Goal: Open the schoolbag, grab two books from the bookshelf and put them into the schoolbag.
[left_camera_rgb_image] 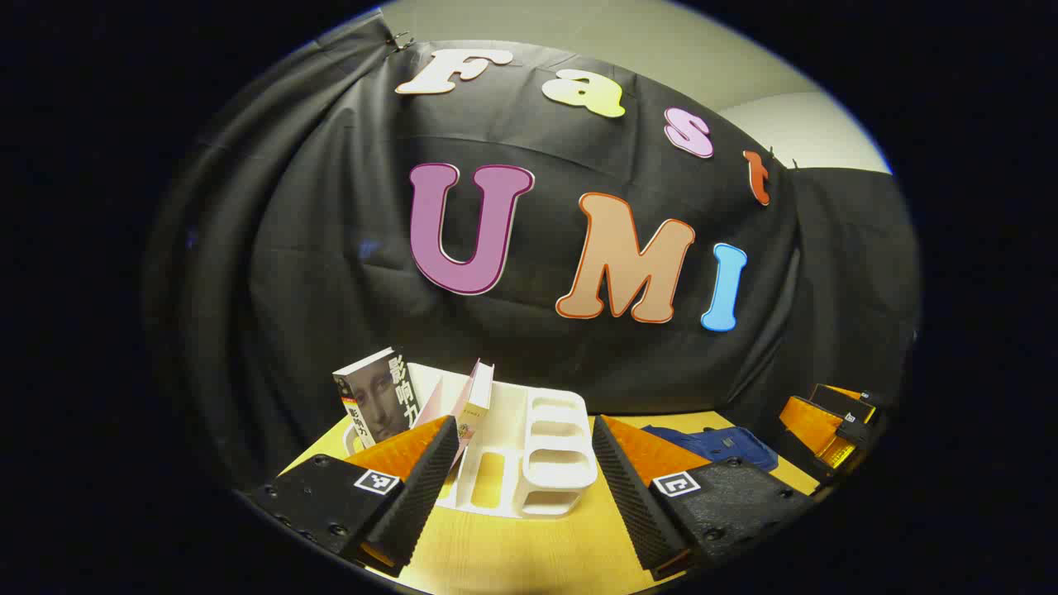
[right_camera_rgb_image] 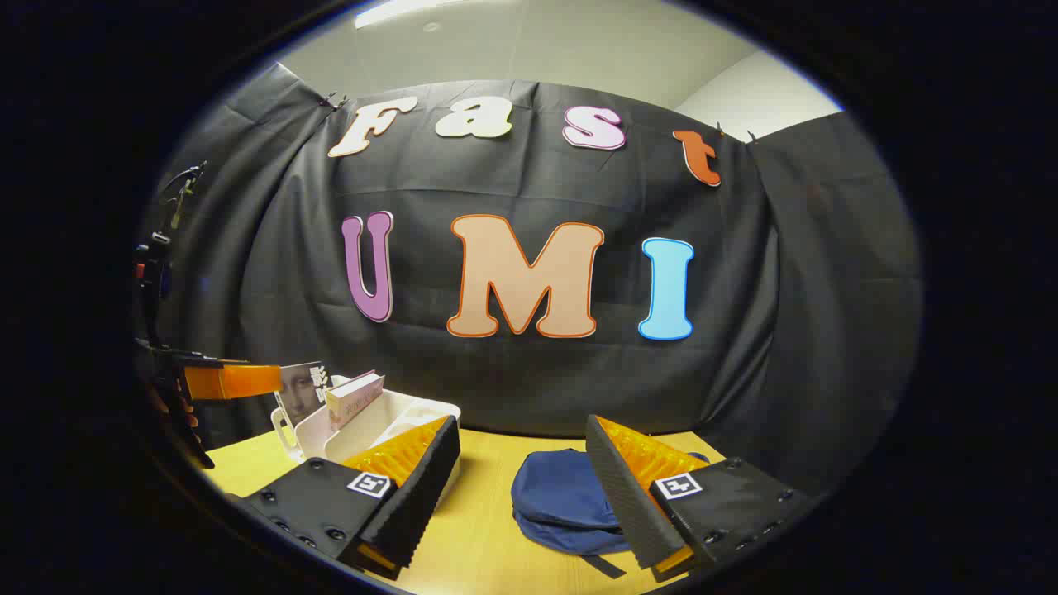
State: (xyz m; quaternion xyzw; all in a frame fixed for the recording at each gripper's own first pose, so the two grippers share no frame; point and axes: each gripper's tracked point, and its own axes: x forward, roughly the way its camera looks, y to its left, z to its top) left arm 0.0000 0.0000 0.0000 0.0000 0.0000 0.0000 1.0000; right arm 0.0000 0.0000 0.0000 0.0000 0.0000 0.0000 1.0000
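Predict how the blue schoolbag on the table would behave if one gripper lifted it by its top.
The schoolbag lies slumped and flat on the table, so it is probably soft fabric, near empty and light. Lifted, it would likely sag and fold rather than hold its shape. Its loose strap may dangle.

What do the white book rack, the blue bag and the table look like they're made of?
The rack looks like moulded plastic: smooth, matte white, with rounded cut-out slots. The bag seems to be soft woven fabric, slumped flat and creased. The table shows pale wood grain, though it could be solid wood or laminate.
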